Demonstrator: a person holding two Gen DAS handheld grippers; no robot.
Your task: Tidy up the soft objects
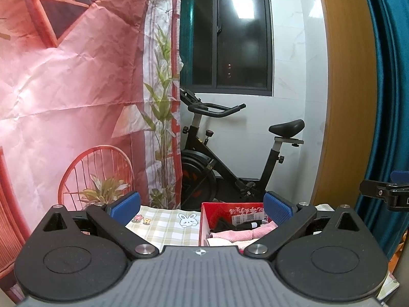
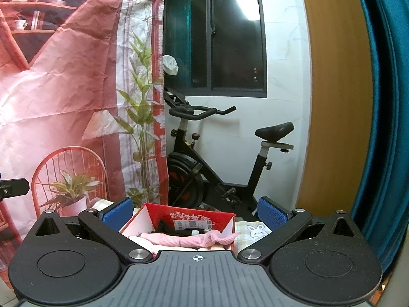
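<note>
A red cardboard box (image 1: 231, 211) (image 2: 190, 213) stands on a checked tablecloth (image 1: 163, 223) with a rabbit print. Inside lie pink knitted cloth (image 1: 242, 234) (image 2: 189, 239) and a dark folded item (image 2: 168, 226). My left gripper (image 1: 202, 208) is open and empty, held above the table with the box behind its right finger. My right gripper (image 2: 195, 211) is open and empty, with the box between its fingers but farther away. The right gripper's side shows at the right edge of the left wrist view (image 1: 383, 193).
A black exercise bike (image 1: 230, 153) (image 2: 217, 153) stands behind the table under a dark window. A pink printed backdrop (image 1: 76, 89) hangs on the left. A wooden door frame (image 1: 345, 89) and teal curtain (image 1: 391, 76) are on the right.
</note>
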